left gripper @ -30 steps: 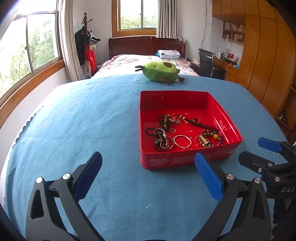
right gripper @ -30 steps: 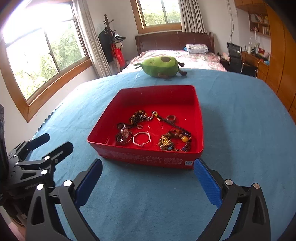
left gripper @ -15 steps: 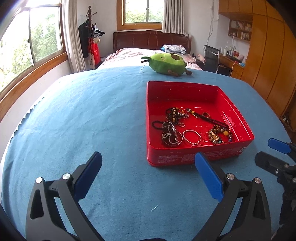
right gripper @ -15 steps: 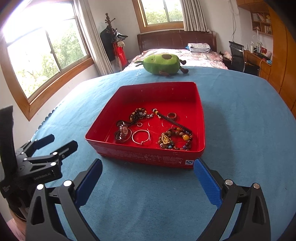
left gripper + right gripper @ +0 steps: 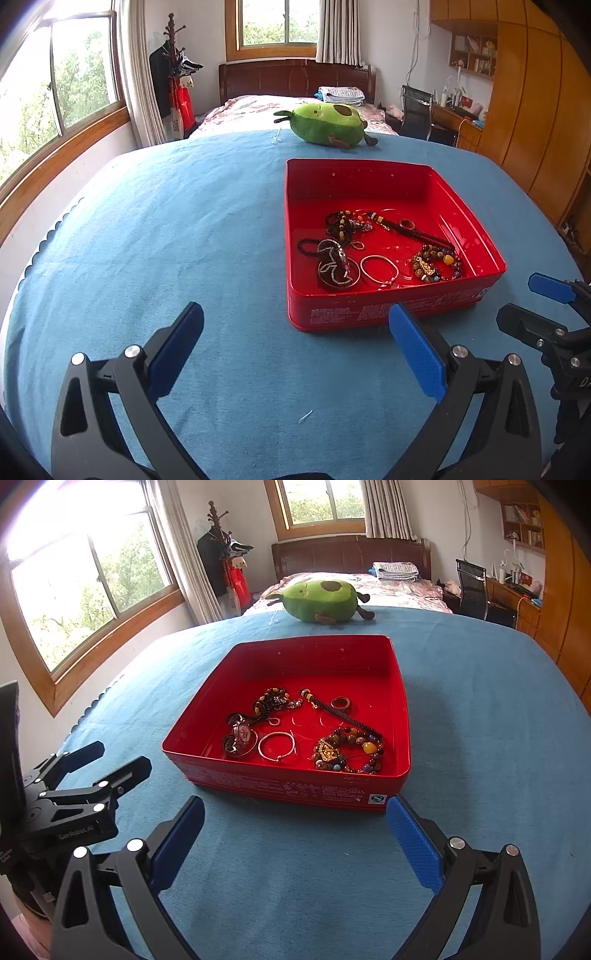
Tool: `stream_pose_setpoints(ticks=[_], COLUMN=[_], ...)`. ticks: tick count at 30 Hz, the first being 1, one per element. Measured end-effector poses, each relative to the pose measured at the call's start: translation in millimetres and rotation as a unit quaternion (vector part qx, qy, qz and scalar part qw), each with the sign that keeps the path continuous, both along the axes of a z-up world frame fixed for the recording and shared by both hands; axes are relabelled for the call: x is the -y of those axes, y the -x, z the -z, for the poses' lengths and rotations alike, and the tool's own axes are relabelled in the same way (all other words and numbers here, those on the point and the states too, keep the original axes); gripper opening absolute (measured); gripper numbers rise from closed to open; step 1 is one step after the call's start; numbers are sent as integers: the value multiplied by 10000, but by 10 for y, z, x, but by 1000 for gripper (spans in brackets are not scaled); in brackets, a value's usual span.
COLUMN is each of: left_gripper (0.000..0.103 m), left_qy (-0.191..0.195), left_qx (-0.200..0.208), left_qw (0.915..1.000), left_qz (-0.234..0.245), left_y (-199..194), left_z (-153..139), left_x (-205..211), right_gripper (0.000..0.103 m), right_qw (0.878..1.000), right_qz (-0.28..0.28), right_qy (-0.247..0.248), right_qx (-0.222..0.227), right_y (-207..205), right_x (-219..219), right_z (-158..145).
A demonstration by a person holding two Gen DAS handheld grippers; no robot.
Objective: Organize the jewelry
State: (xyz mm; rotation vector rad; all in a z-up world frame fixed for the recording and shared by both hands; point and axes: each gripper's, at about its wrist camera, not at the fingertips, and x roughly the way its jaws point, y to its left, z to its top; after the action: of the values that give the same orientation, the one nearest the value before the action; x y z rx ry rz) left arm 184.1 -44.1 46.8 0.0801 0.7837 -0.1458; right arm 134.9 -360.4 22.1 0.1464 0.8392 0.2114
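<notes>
Left wrist view: the left gripper [image 5: 295, 325] hangs low over a blue cloth [image 5: 166, 240], its blue-padded fingers [image 5: 177, 343] spread wide with nothing between them. To its right, a red tin [image 5: 369, 314] sits on the cloth, just beyond the right-hand finger pad. All the jewelry lies inside the tin, in its near half: at the left a watch [image 5: 334, 264] with a dark strap, beside it a thin silver bangle [image 5: 378, 267], and at the right a bead bracelet [image 5: 437, 264] with an amber bead. Behind these lie a tangle of dark beads [image 5: 343, 223], a dark cord [image 5: 417, 232] running diagonally, and a small ring [image 5: 406, 222] just beyond the cord. Farther back, past the tin, a green plush [image 5: 325, 123] rests at the far edge of the cloth. At the far right edge the right gripper [image 5: 532, 302] shows from the side, its fingers parted and empty, near the tin's right corner but not touching it.

Right wrist view: the left gripper [image 5: 110, 755] appears at the left, open, well apart from the tin [image 5: 288, 786]. The right gripper [image 5: 295, 812] is spread wide and empty just short of the tin's near wall, which carries printed text. Inside, left to right, lie the watch [image 5: 242, 734], bangle [image 5: 276, 746] and bracelet [image 5: 347, 749], with the ring [image 5: 340, 702] behind them.
</notes>
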Motion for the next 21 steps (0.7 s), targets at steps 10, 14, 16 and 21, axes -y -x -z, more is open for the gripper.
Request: stream_pose_setpoints(ticks=[10, 14, 16, 21], left_gripper=[100, 100, 100, 100], left_qy=[-22, -21, -22, -22], left_qx=[-26, -34, -39, -63], left_qw=[10000, 10000, 10000, 10000], left_qz=[-36, -37, -42, -59], left_y=[-29, -35, -36, -54], left_z=[26, 33, 37, 57], left_x=[0, -1, -1, 1], right_gripper=[99, 99, 99, 99], right_qw=[10000, 10000, 10000, 10000], right_qz=[33, 29, 20, 21], right_qy=[10, 19, 30, 29], right_qx=[-5, -5, -11, -24], right_y=[0, 1, -3, -10], right_x=[26, 24, 24, 28], right_z=[-2, -3, -1, 6])
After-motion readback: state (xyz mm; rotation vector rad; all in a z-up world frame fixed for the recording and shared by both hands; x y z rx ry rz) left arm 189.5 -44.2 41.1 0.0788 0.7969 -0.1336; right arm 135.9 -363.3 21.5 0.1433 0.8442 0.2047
